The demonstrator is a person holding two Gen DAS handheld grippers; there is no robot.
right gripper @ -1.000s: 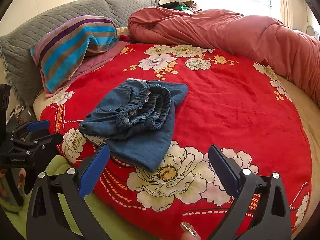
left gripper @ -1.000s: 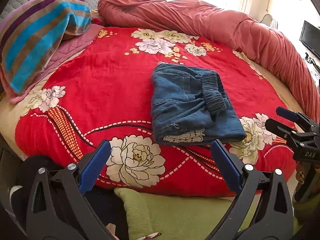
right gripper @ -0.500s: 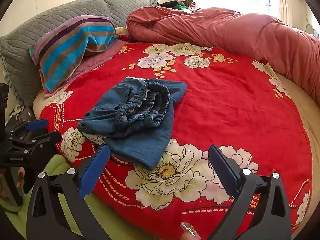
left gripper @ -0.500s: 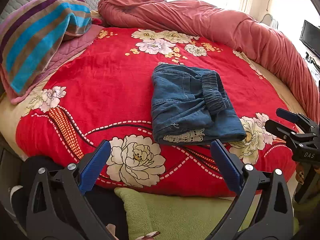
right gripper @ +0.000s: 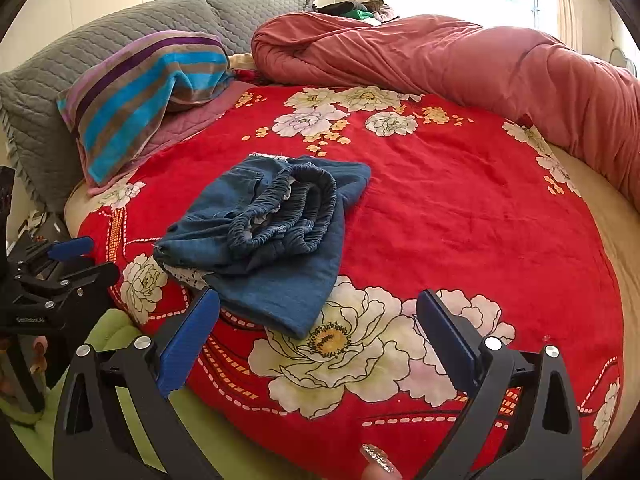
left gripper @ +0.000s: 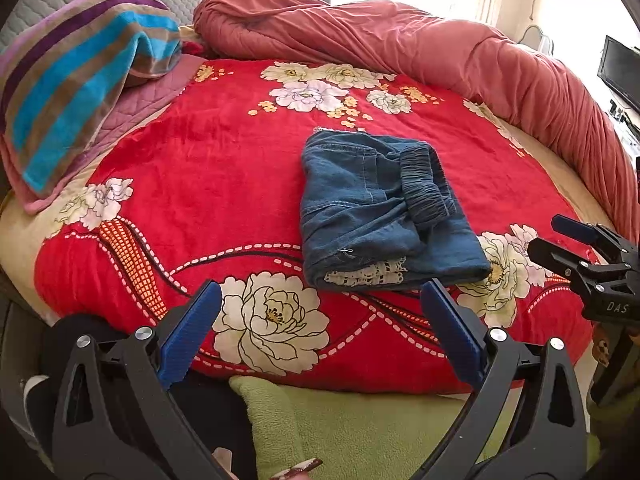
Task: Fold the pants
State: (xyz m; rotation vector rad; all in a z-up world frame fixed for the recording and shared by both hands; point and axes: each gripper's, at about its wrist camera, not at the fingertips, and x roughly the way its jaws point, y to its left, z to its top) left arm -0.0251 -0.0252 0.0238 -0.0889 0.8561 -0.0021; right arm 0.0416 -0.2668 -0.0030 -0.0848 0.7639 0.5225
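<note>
Pants (left gripper: 380, 208) folded into compact bundle mid-blanket (left gripper: 224, 168), waistband on top, looks basically done bar maybe a tidy; left gripper (left gripper: 320, 332) and right gripper (right gripper: 316, 336) both spread wide, empty, hovering at near edge

Home bedroom: round bed (right gripper: 608, 240) wearing a red floral blanket (right gripper: 460, 208), striped pillow (right gripper: 140, 100) leaning on a grey quilted headboard (right gripper: 120, 32), pink duvet (right gripper: 460, 60) lying bunched along the far edge, TV (left gripper: 620, 72) sitting at right.
</note>
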